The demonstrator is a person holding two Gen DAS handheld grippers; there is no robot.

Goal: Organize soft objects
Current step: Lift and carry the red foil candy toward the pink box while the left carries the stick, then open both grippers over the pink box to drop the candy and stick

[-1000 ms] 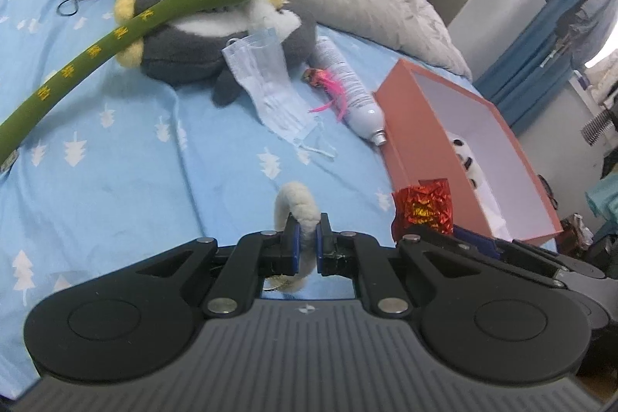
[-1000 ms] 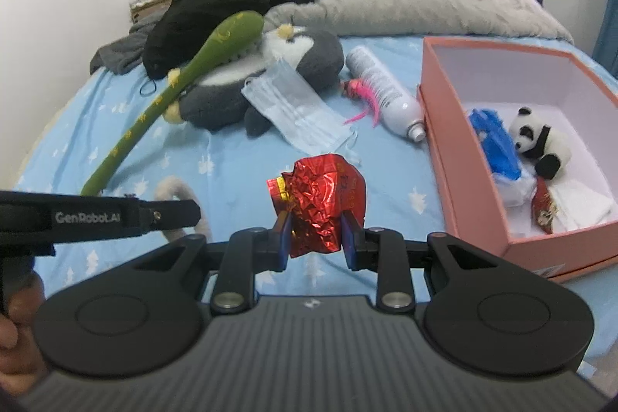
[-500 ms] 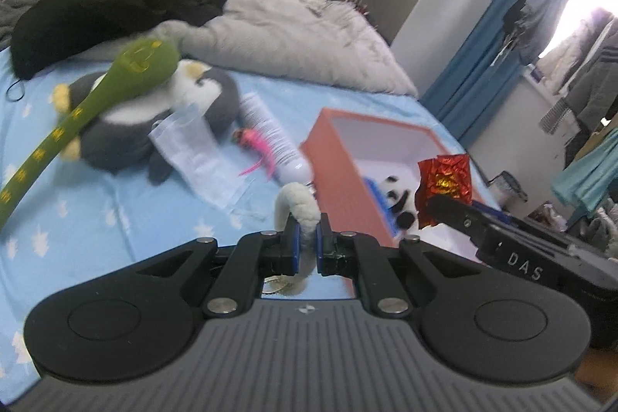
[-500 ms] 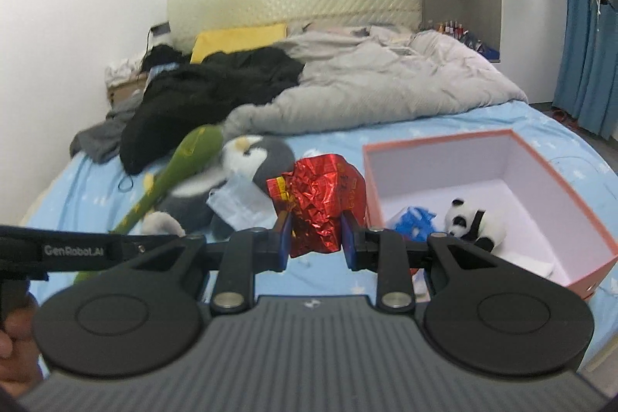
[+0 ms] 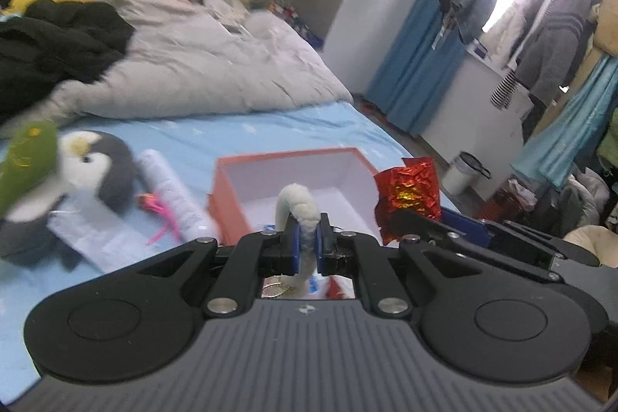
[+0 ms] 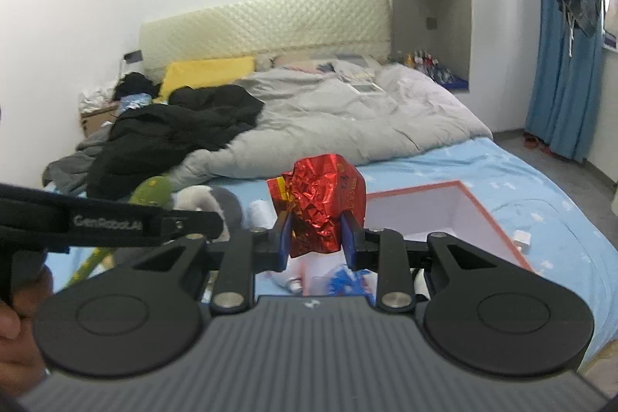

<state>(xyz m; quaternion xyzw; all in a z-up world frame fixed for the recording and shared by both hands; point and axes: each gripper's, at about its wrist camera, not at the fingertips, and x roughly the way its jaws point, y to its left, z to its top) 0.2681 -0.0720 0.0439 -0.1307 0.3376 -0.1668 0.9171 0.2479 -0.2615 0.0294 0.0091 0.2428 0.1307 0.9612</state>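
Left gripper (image 5: 307,242) pinches a white fuzzy loop (image 5: 299,209), held up in front of the open orange box (image 5: 228,195) on the blue sheet (image 5: 216,138). Right gripper (image 6: 314,238) squeezes a crumpled red foil bag (image 6: 322,205), also above the box w/ white inside. Penguin plush (image 5: 96,165), bottle (image 5: 170,192) & face mask (image 5: 96,232) lie left of box.

White "GenRobot.AI" lettering, slightly blurred, on black side of left claw (image 6: 104,224), left edge of right wrist view. Red foil pack (image 6: 322,209) in right claw (image 6: 314,242): yellow patch and small print, unreadable. Green plush (image 5: 27,167): yellow marks, not legible. Left wrist view: no readable text.
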